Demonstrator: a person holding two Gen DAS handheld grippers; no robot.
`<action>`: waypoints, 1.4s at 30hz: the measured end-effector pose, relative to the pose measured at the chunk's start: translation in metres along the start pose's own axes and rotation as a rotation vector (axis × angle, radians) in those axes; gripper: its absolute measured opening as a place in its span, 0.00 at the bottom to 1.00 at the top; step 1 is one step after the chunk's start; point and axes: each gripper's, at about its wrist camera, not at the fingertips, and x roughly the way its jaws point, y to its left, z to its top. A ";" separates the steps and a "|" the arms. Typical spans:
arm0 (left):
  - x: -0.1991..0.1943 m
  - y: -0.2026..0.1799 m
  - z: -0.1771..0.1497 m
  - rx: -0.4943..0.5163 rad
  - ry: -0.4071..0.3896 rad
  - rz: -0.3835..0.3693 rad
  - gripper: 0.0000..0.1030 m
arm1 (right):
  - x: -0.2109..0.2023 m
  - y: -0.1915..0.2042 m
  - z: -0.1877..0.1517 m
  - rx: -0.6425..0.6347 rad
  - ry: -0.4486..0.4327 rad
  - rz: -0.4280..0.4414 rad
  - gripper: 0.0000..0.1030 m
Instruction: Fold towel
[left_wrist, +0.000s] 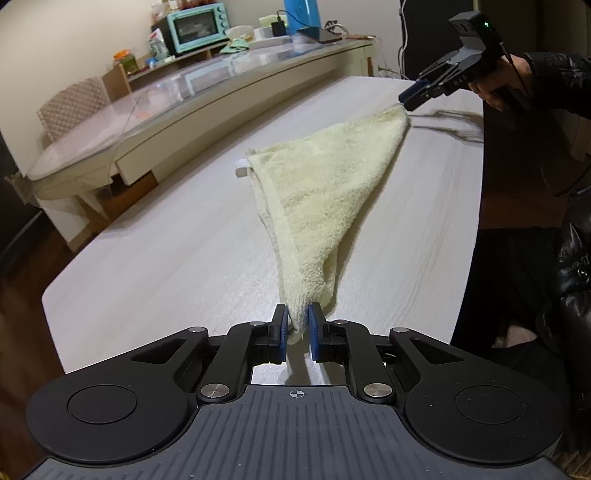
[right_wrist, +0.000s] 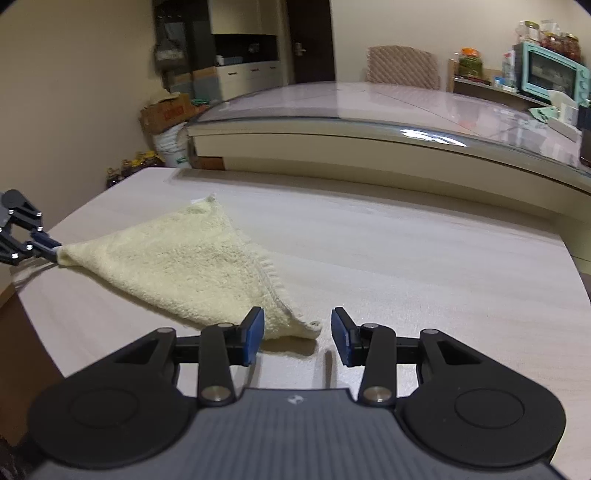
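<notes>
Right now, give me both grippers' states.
Left gripper: shut on the towel corner.
Right gripper: open, holding nothing; a towel corner lies between its jaws.

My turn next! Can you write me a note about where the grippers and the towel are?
Left gripper: shut on one corner of the towel, lifting it slightly.
Right gripper: open, its fingers either side of the opposite corner, not pinching yet.
Towel: yellow, in a triangle on the pale table.
Done: left corner gripped.
Left: probably grip the right corner, then finish the fold.
</notes>
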 end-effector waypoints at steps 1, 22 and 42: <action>0.000 0.000 0.001 0.000 0.003 -0.002 0.12 | 0.000 -0.003 0.000 -0.011 -0.001 0.020 0.42; 0.000 -0.005 0.004 -0.019 0.043 -0.032 0.11 | -0.006 -0.071 0.002 0.214 0.061 0.297 0.14; -0.014 -0.028 0.003 0.008 0.074 -0.021 0.14 | -0.026 -0.035 0.010 -0.005 0.011 0.130 0.29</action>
